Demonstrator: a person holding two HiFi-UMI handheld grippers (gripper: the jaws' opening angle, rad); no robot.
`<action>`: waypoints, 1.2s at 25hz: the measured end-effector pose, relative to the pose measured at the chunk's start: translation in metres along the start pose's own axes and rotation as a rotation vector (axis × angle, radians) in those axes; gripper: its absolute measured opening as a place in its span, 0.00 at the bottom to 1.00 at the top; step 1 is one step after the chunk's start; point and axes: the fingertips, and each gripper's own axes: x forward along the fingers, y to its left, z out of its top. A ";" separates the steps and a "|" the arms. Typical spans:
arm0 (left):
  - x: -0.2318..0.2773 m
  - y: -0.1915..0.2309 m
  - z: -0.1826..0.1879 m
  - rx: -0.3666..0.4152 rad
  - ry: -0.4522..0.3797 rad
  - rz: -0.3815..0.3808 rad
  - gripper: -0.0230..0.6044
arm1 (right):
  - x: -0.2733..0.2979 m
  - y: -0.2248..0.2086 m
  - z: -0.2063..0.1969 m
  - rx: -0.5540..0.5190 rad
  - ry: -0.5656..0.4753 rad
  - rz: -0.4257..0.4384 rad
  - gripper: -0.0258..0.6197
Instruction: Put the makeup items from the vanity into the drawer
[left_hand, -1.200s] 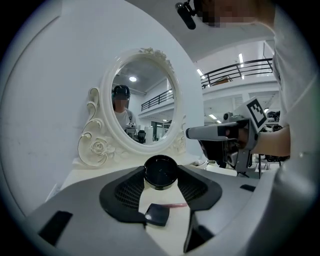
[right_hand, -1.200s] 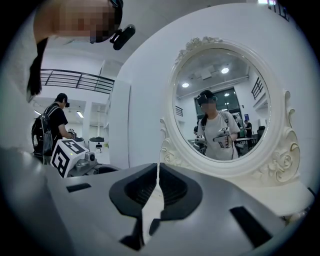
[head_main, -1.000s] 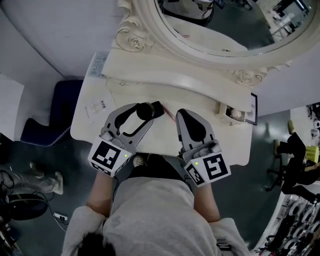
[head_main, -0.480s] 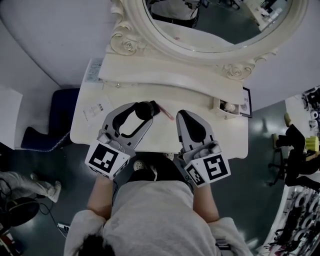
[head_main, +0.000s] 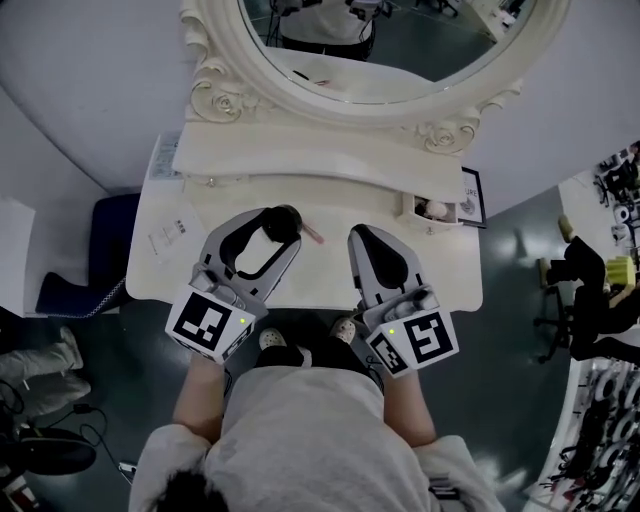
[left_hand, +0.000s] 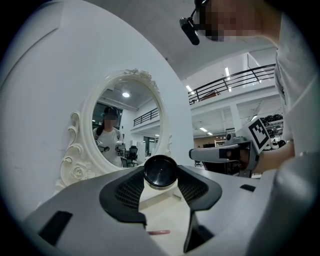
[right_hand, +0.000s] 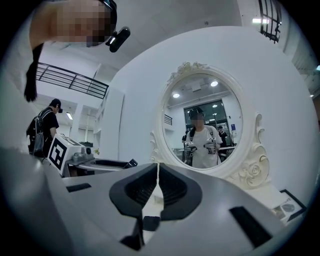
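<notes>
Head view: your L gripper (head_main: 281, 226) has its jaws spread wide and clamped on a round black-lidded pot (head_main: 283, 221), over the vanity top (head_main: 440, 272), left of centre. A pink stick (head_main: 313, 236) lies on the top just right of the pot, apart from both grippers. Your R gripper (head_main: 358, 233) is beside it w/ jaws pressed together, nothing in them. Only this view shows the small drawer (head_main: 410, 205): open at the right end under the raised shelf, something pale inside, well apart from the pot. A framed pic (head_main: 472, 190) stands just right of it, and a paper card (head_main: 168, 234) lies at the top's left edge.

L gripper view: here you see the grip itself. Both pads sit against the pot's sides and the black lid faces the cam. The pink stick shows low between the jaws, flat on the top. The oval mirror (left_hand: 125, 135) is behind, w/ the R gripper out to the right. No drawer here.

R gripper view: jaw tips meet w/ only a hairline slit between them, holding nothing. The mirror fills the centre. The L gripper's marker cube (right_hand: 60, 151) sits at left and the framed pic at lower right. Pot too small to make out.
</notes>
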 end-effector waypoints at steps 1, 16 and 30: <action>0.005 -0.005 0.001 0.002 -0.001 -0.006 0.39 | -0.005 -0.006 0.001 0.001 -0.002 -0.007 0.08; 0.098 -0.094 0.005 0.017 -0.008 -0.142 0.39 | -0.081 -0.106 0.007 0.010 -0.024 -0.138 0.08; 0.184 -0.159 -0.024 0.040 0.079 -0.234 0.39 | -0.139 -0.191 0.000 0.042 -0.026 -0.237 0.08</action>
